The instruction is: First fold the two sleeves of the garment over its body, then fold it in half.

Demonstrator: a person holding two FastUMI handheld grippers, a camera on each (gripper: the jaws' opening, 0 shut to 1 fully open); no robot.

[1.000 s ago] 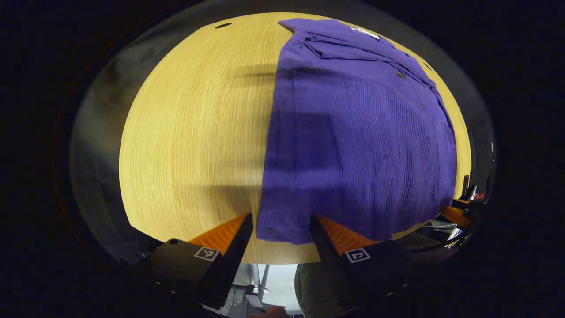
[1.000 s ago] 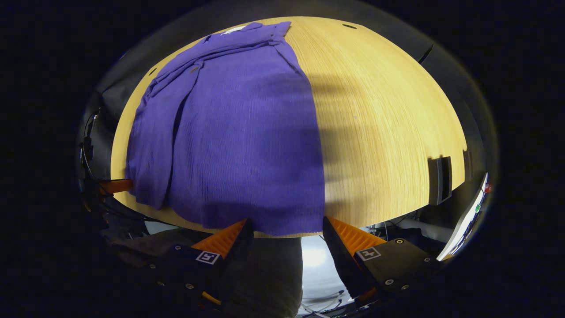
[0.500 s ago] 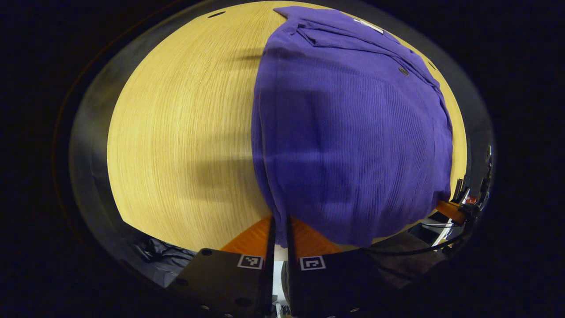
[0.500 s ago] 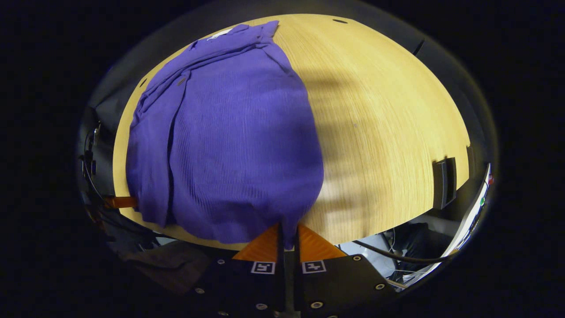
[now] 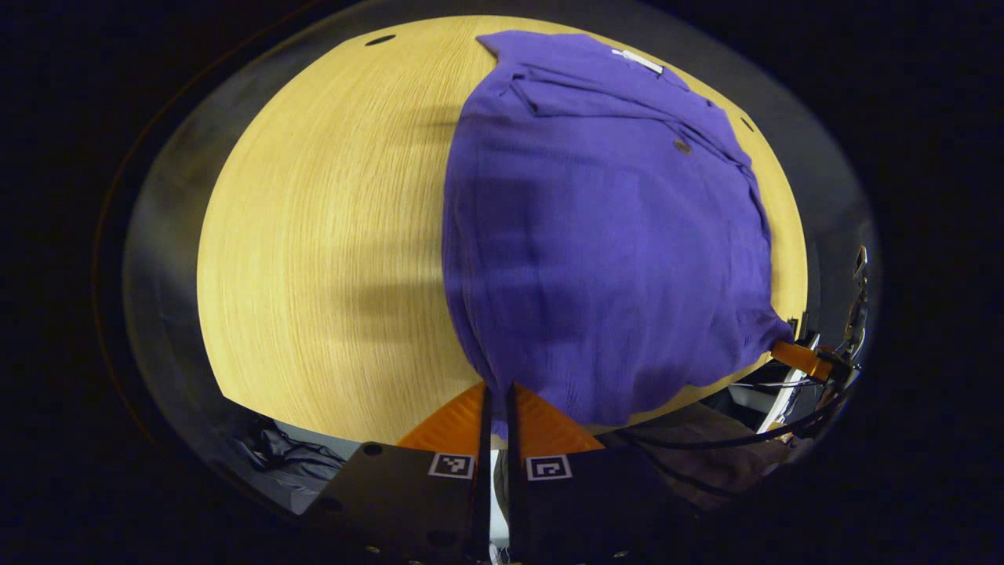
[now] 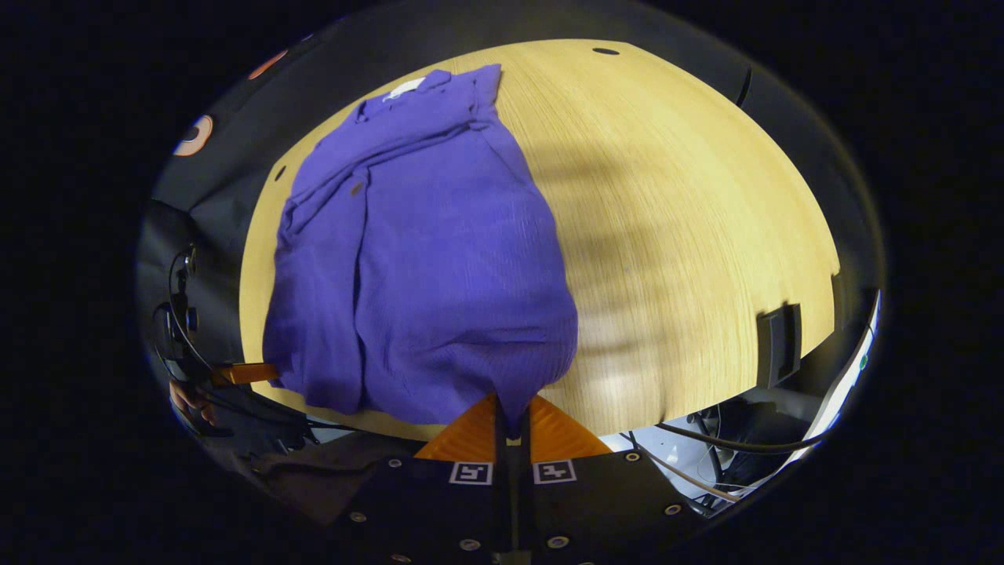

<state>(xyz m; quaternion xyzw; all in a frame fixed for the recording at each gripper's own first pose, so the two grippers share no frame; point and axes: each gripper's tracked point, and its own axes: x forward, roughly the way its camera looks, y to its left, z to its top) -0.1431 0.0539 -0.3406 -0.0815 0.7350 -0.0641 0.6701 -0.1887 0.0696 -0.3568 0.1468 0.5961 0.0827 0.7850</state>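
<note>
A purple shirt (image 5: 596, 235) lies on the wooden table (image 5: 314, 251), both sleeves folded over its body and its collar at the far end. My left gripper (image 5: 496, 392) is shut on the hem's near left corner, which is raised off the wood. In the right gripper view the same shirt (image 6: 439, 259) bulges up toward me, and my right gripper (image 6: 512, 408) is shut on the hem's near right corner. The left gripper (image 6: 243, 373) also shows at the shirt's far left hem there, and the right gripper (image 5: 796, 357) shows at the right hem in the left gripper view.
The table's near edge (image 5: 345, 428) runs just under both grippers. A dark bracket (image 6: 776, 341) is clamped on the table's right edge, with cables (image 6: 706, 443) and a screen's edge below it. Bare wood (image 6: 690, 220) stretches right of the shirt.
Both grippers went from open around the hem corners to shut on them, then lifted. The near hem has risen off the table and the fabric bulges.
</note>
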